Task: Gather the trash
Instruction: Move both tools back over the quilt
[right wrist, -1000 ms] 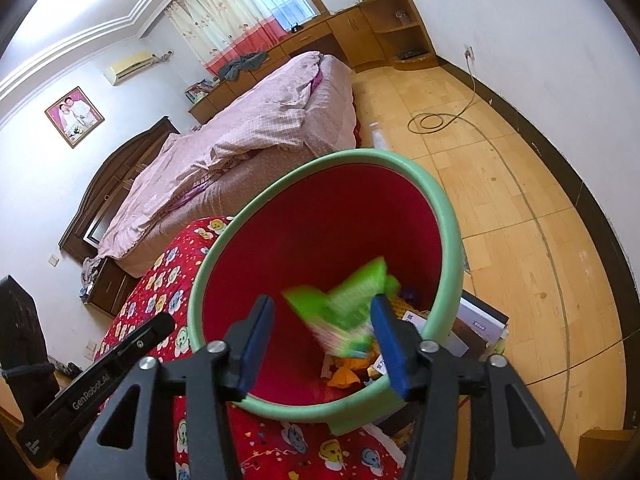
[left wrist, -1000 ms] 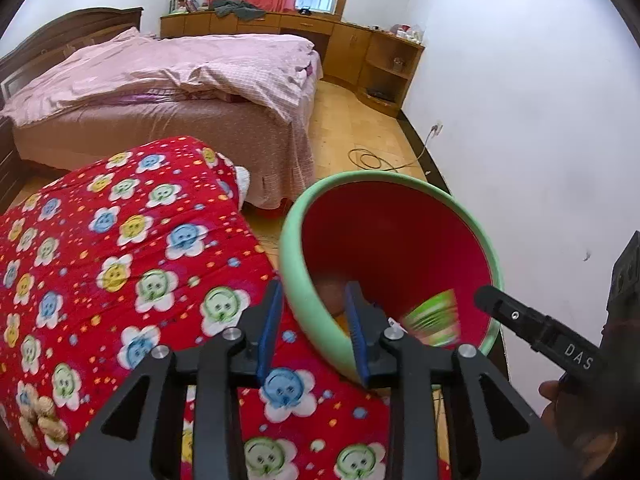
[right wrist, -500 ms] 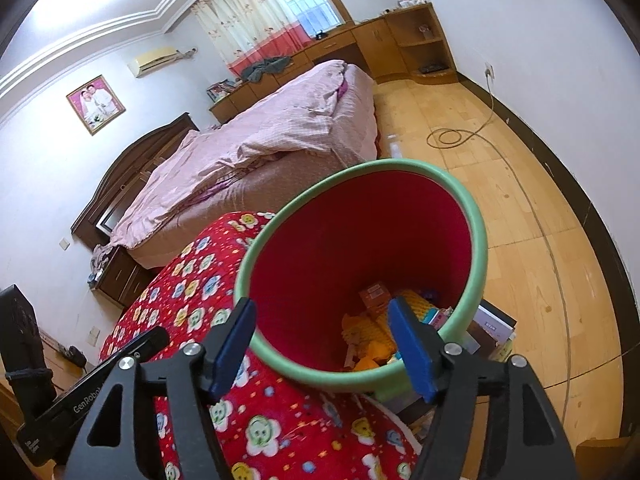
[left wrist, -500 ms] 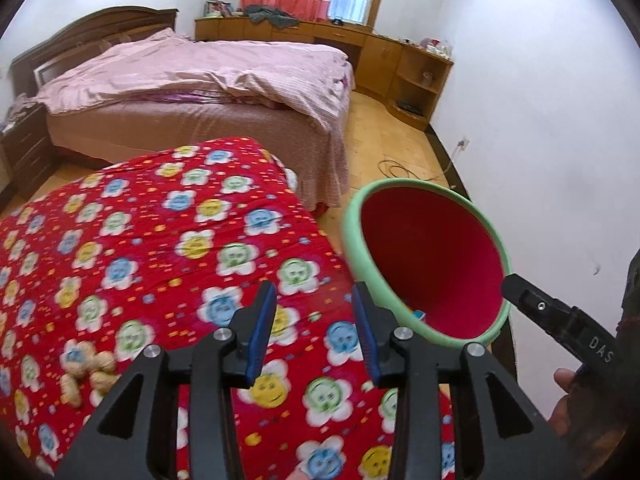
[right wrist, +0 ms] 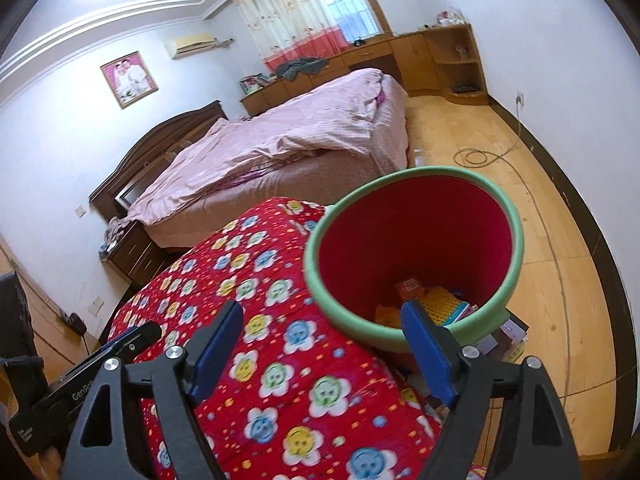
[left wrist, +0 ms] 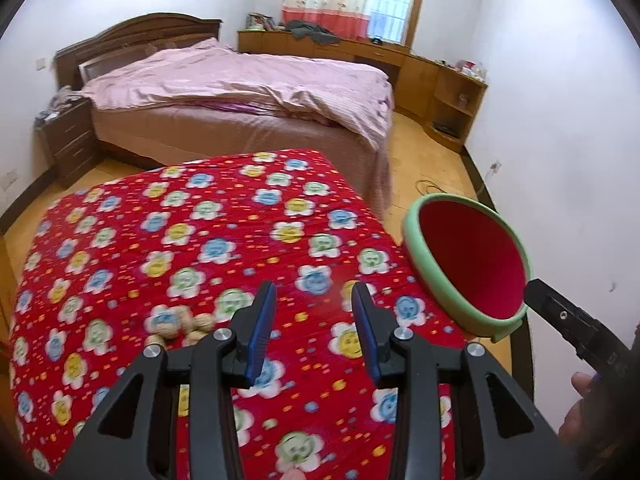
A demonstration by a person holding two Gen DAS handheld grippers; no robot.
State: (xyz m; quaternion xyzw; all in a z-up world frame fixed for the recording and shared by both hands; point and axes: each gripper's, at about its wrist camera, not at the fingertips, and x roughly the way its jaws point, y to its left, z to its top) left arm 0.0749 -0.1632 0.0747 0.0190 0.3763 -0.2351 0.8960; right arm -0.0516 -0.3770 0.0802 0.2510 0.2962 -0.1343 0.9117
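Note:
A green-rimmed bin with a red inside (right wrist: 416,248) stands at the right edge of a table under a red flowered cloth (right wrist: 256,288); wrappers and small boxes (right wrist: 436,304) lie in its bottom. It also shows in the left wrist view (left wrist: 468,264). My right gripper (right wrist: 320,344) is open and empty, just short of the bin's near rim. My left gripper (left wrist: 314,328) is open and empty above the cloth (left wrist: 200,240). A small heap of walnuts (left wrist: 180,324) lies on the cloth left of its left finger.
A bed with a pink quilt (left wrist: 240,92) stands behind the table. Wooden cabinets (left wrist: 420,72) line the far wall. A cable (right wrist: 480,156) lies coiled on the wooden floor. Books or boxes (right wrist: 508,336) lie on the floor by the bin. A white wall is on the right.
A green wrapper dropped from my right gripper into the bin. Both grippers pulled back and up from the bin; the left swung left over the cloth and the walnuts came into view.

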